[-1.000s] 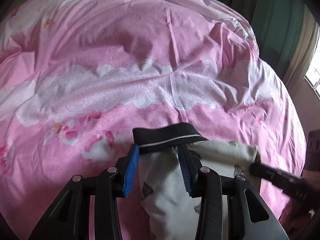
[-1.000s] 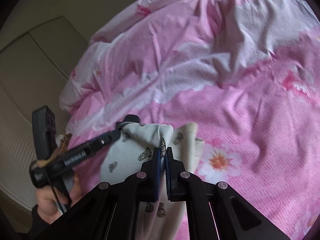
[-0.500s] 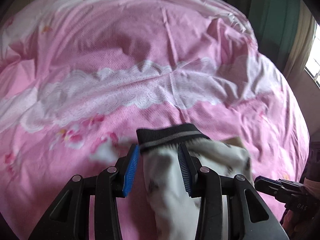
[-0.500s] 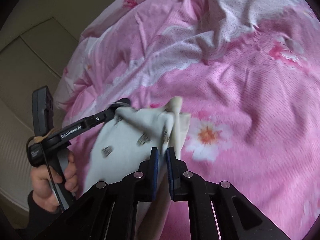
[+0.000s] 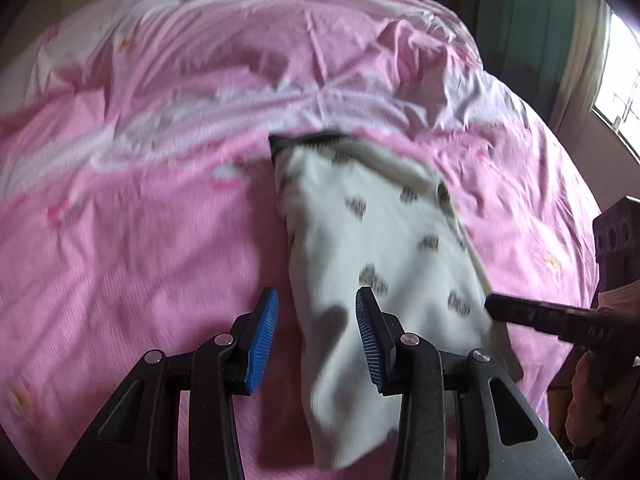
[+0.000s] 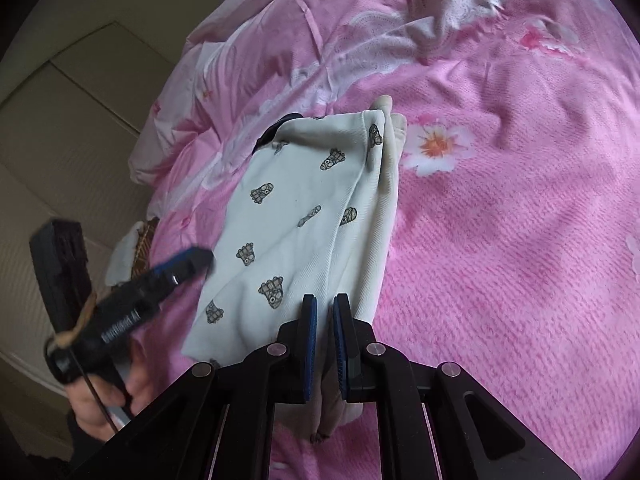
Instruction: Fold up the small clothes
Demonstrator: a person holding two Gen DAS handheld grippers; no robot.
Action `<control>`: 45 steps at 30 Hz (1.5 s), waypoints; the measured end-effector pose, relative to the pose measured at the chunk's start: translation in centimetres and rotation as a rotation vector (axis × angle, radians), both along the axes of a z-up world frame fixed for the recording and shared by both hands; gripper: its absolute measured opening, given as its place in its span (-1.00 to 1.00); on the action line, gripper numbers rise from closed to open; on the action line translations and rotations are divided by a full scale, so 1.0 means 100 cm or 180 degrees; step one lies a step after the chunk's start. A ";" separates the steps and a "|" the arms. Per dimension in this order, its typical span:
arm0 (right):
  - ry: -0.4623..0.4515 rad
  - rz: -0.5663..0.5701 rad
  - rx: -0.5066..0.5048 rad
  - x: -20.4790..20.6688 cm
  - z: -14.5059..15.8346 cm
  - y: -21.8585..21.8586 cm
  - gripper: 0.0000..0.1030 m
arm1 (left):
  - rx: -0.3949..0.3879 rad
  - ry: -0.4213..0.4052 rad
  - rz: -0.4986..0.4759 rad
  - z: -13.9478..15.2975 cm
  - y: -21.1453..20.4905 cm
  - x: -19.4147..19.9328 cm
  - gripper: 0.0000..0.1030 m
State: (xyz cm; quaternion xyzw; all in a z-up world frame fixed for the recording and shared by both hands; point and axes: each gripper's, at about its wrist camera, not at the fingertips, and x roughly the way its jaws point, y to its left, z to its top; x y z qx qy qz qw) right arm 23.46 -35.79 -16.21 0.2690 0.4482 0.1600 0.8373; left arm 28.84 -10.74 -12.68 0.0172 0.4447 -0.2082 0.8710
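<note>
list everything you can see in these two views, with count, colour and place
small garment: 1, white with grey printed figures and a dark waistband, folded lengthwise on the bed
bedspread: 1, pink with white lace band and flowers, under the garment
curtain: 1, green, far right of left view
window: 1, bright, right edge
left gripper: 1, black with blue pads, open above garment
right gripper: 1, black, jaws slightly apart
hand: 1, holding the left gripper
</note>
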 end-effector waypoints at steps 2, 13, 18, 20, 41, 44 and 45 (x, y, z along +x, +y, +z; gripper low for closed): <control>0.0019 -0.0044 -0.0041 -0.002 0.000 0.000 -0.69 | 0.0000 0.0064 0.0046 -0.008 0.003 -0.003 -0.23; -0.0020 0.0045 -0.0074 0.000 -0.008 0.011 -0.69 | 0.0061 0.0040 0.0100 -0.016 0.002 -0.010 -0.23; -0.0105 0.0094 -0.0234 -0.002 -0.001 0.018 -0.88 | 0.0052 0.0099 0.0131 -0.021 0.001 -0.008 -0.22; -0.0125 0.0035 -0.0235 -0.006 0.003 0.014 -0.90 | 0.0057 0.0109 0.0122 -0.023 0.000 -0.007 -0.22; -0.0123 -0.0261 0.0063 -0.049 0.012 -0.005 -0.16 | -0.0165 0.0293 0.0251 -0.020 0.029 -0.051 -0.03; -0.0048 -0.0263 0.0177 -0.054 0.004 -0.003 -0.16 | -0.0268 0.0360 0.0279 -0.024 0.031 -0.055 -0.01; -0.0046 -0.0277 0.0200 -0.054 0.003 -0.004 -0.16 | -0.0303 0.0373 0.0287 -0.025 0.031 -0.055 -0.01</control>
